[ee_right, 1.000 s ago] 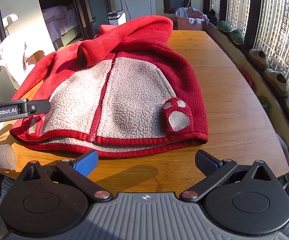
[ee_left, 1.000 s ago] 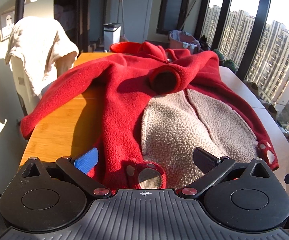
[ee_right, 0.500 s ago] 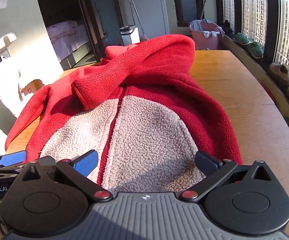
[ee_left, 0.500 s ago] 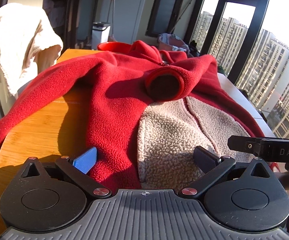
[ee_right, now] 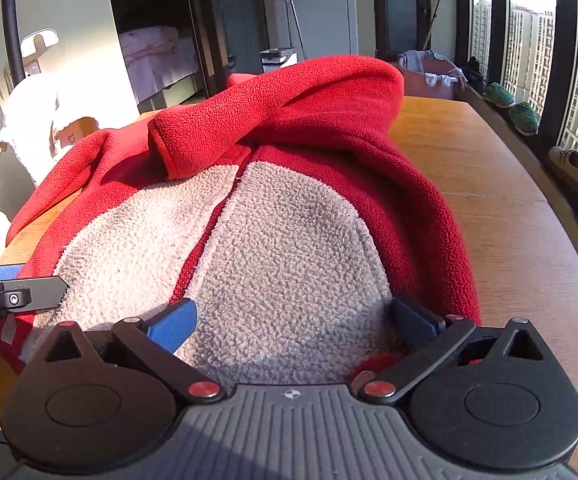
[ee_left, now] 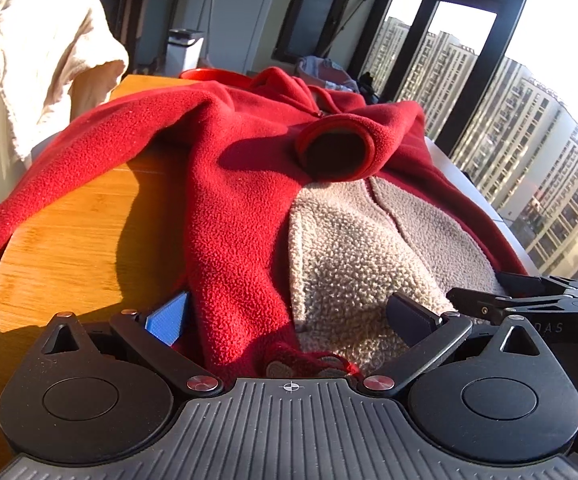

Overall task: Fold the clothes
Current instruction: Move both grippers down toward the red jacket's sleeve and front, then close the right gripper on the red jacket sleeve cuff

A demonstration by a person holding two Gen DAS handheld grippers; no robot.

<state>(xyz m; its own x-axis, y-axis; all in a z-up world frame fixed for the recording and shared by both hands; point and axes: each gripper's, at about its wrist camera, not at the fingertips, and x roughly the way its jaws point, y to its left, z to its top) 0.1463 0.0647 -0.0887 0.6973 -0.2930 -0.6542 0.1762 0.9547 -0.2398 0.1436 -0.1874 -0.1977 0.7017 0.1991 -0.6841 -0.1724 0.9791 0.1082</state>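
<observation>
My left tongs (ee_left: 285, 316) and right tongs (ee_right: 293, 320) stand wide astride the near hem of the jacket (ee_right: 281, 240) on the table (ee_right: 509, 208); both should bite deep, level, before lifting.

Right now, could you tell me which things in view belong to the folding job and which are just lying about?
Job: red fleece jacket, left gripper, right gripper, wooden table.
Lying about: white cloth, laundry basket, shoes, bin.
</observation>
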